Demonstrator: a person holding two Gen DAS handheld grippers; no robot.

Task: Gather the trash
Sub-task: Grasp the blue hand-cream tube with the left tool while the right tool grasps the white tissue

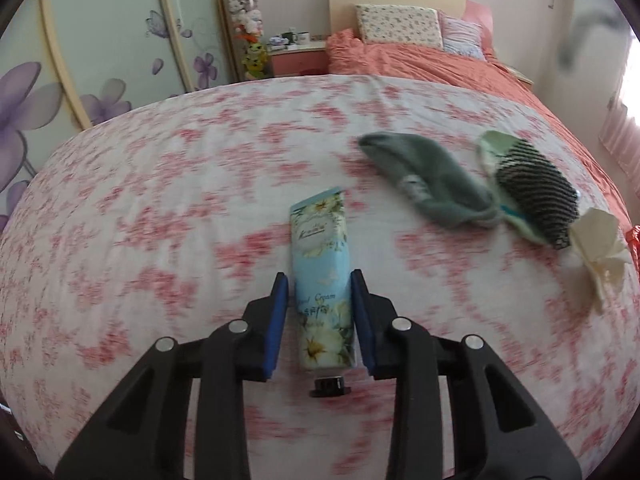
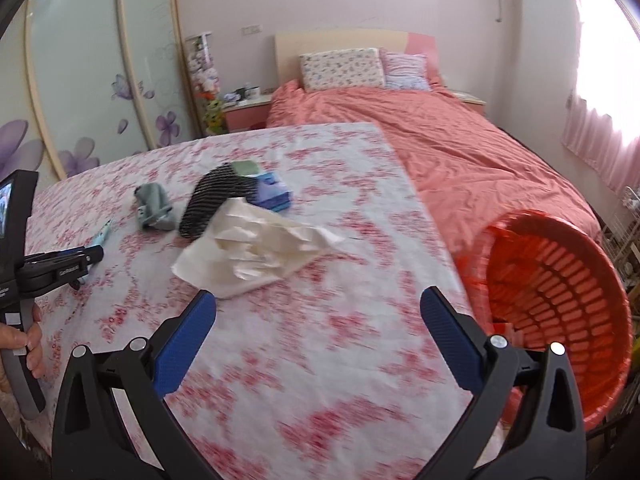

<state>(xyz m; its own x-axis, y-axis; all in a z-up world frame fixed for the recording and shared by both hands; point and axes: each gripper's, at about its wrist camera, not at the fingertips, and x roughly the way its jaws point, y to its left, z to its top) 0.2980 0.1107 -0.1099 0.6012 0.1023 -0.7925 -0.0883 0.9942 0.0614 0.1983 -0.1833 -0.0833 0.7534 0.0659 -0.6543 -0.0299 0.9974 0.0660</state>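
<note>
Left wrist: left hand-held gripper [image 1: 320,280] straddles the hand cream tube [image 1: 323,276] on the floral tabletop [image 1: 160,200], pads not quite touching. Right wrist: right hand-held gripper [image 2: 318,310] gapes wide; crumpled tissue [image 2: 256,250] just ahead; orange basket [image 2: 560,312] tilted at the table's right edge, contents unclear.

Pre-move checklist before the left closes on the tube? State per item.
1. Hand cream tube between left gripper fingers: ok.
2. Left jaws closed on tube: not ok, a gap shows each side.
3. Tube clear of the grey sock: ok.
4. Right gripper open and empty: ok.
5. Red basket mouth facing the bed, unblocked: ok.
6. Whether tube counts as trash: cannot tell; crumpled tissue looks likelier.
</note>
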